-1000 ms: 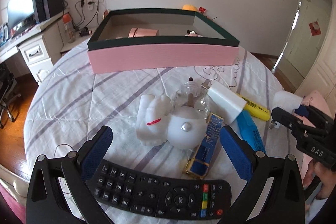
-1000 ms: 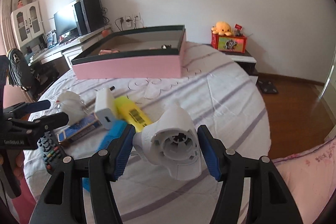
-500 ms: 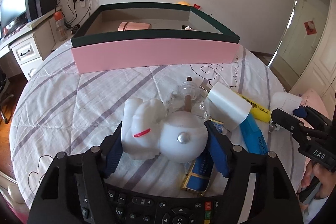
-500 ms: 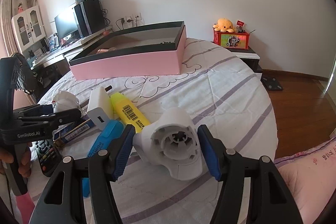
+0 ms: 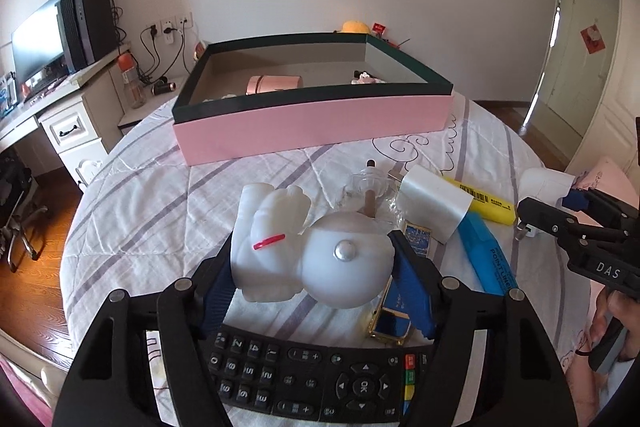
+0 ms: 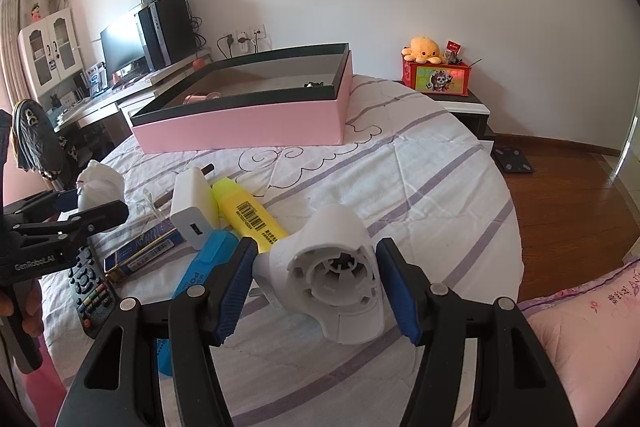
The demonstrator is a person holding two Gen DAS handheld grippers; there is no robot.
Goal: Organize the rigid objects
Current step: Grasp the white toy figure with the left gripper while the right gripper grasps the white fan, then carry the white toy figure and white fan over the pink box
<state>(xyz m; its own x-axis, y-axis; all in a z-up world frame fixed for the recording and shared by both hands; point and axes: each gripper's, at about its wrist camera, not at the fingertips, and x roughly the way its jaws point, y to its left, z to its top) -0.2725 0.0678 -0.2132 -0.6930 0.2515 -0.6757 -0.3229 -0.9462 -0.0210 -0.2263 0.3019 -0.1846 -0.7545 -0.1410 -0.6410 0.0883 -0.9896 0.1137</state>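
L gripper (image 5: 312, 267) jaws pinch white figurine (image 5: 308, 251); R gripper (image 6: 316, 287) jaws pinch white fan (image 6: 332, 275).

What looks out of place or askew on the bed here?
The loose items lie in an overlapping jumble: the white charger rests across the yellow highlighter and blue highlighter, and the clear plastic piece lies tipped over. Nothing appears spilled or broken.

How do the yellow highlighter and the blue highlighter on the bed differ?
The yellow highlighter shows a barcode label; the blue highlighter shows printed lettering. The yellow one lies farther toward the pink box, the blue one nearer the right gripper. Both lie flat on the striped bedcover, side by side.
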